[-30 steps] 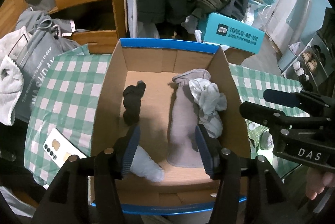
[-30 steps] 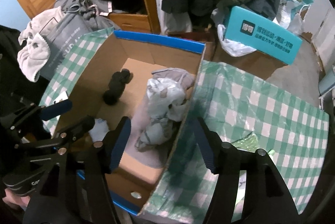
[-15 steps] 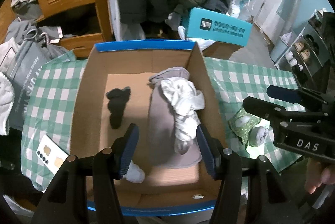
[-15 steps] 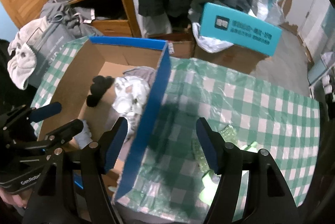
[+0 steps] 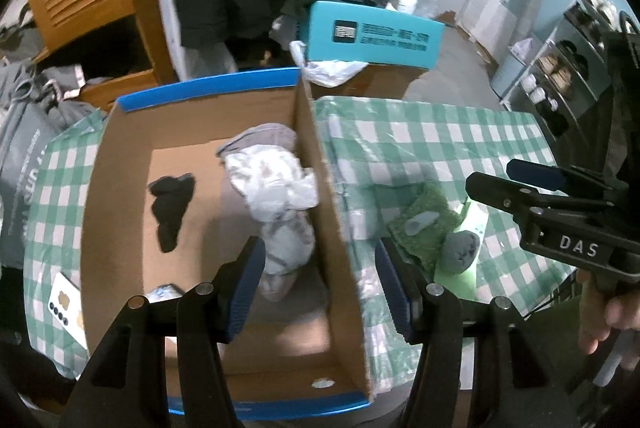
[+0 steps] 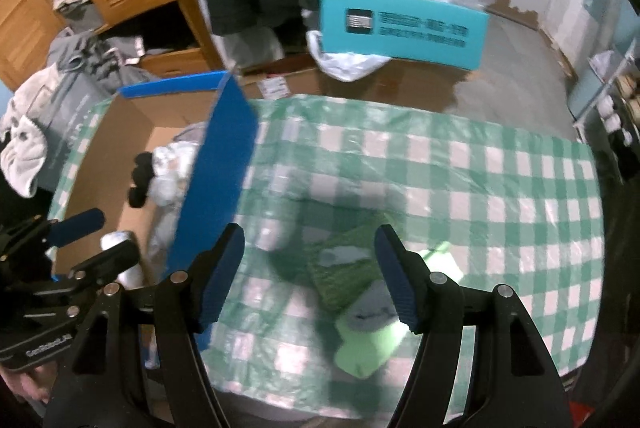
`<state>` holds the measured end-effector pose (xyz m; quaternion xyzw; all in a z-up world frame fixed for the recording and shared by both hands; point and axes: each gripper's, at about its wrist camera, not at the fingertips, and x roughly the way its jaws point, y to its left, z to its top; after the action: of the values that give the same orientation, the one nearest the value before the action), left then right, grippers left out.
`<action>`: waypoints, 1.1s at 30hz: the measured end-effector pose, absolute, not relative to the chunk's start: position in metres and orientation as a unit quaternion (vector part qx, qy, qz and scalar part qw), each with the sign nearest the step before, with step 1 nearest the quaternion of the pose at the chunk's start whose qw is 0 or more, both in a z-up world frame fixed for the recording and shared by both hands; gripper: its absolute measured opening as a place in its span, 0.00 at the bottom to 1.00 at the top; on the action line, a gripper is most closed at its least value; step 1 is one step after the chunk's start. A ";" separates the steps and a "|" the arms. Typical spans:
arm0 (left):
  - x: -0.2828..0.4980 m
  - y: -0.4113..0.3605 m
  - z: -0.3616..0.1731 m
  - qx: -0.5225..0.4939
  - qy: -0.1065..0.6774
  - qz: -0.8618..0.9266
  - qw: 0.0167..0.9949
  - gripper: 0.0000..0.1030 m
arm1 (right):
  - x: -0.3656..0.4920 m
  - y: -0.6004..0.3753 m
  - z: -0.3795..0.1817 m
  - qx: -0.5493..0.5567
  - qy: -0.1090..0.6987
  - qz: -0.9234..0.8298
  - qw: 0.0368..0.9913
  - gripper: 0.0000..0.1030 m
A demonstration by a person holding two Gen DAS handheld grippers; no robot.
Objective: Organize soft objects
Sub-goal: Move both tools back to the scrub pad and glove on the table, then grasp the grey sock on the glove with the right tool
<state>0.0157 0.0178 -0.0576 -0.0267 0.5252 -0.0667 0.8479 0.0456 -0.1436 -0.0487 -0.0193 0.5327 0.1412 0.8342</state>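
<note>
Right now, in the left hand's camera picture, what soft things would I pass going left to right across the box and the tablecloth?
Black sock → white crumpled cloth → the cardboard box's right wall → green knitted piece → rolled grey sock.

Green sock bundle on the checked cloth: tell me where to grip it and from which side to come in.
Grip the green sock bundle across its thick knitted middle, coming straight down from above with the right gripper, which hangs open over it. It lies flat on the tablecloth, clear of the box wall, so likely nothing blocks a top approach. Avoid the grey rolled end.
</note>
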 end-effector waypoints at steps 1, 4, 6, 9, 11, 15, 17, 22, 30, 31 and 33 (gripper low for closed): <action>0.017 0.013 -0.058 -0.024 0.526 -0.069 0.848 0.57 | 0.045 -0.150 -0.051 -0.019 0.534 0.136 0.834 0.65; 0.020 -0.001 -0.061 -0.019 0.530 -0.079 0.844 0.57 | 0.044 -0.164 -0.056 -0.020 0.541 0.122 0.832 0.65; 0.022 -0.012 -0.063 -0.015 0.533 -0.089 0.841 0.57 | 0.043 -0.172 -0.060 -0.022 0.544 0.115 0.831 0.65; 0.023 -0.026 -0.067 -0.005 0.536 -0.099 0.838 0.57 | 0.042 -0.185 -0.067 -0.019 0.552 0.105 0.827 0.65; 0.025 -0.038 -0.070 0.008 0.538 -0.104 0.837 0.57 | 0.043 -0.194 -0.072 -0.013 0.558 0.101 0.824 0.65; 0.028 -0.055 -0.077 0.022 0.542 -0.114 0.832 0.57 | 0.042 -0.207 -0.080 -0.006 0.565 0.096 0.819 0.65; 0.029 -0.061 -0.082 0.026 0.546 -0.117 0.829 0.57 | 0.042 -0.211 -0.085 -0.005 0.570 0.095 0.816 0.65; 0.033 -0.073 -0.094 0.038 0.555 -0.120 0.822 0.57 | 0.041 -0.219 -0.094 -0.004 0.581 0.097 0.808 0.65; 0.042 -0.086 -0.116 0.045 0.574 -0.121 0.809 0.57 | 0.041 -0.222 -0.105 0.003 0.595 0.102 0.797 0.65; 0.043 -0.086 -0.119 0.047 0.577 -0.119 0.807 0.57 | 0.041 -0.221 -0.107 0.003 0.597 0.103 0.796 0.65; 0.044 -0.086 -0.123 0.046 0.580 -0.118 0.805 0.57 | 0.041 -0.220 -0.110 0.001 0.600 0.103 0.793 0.65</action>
<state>0.0439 -0.0864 -0.1229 0.0456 0.5799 -0.1177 0.8048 0.0410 -0.2202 -0.1098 0.0007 0.6002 0.1026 0.7932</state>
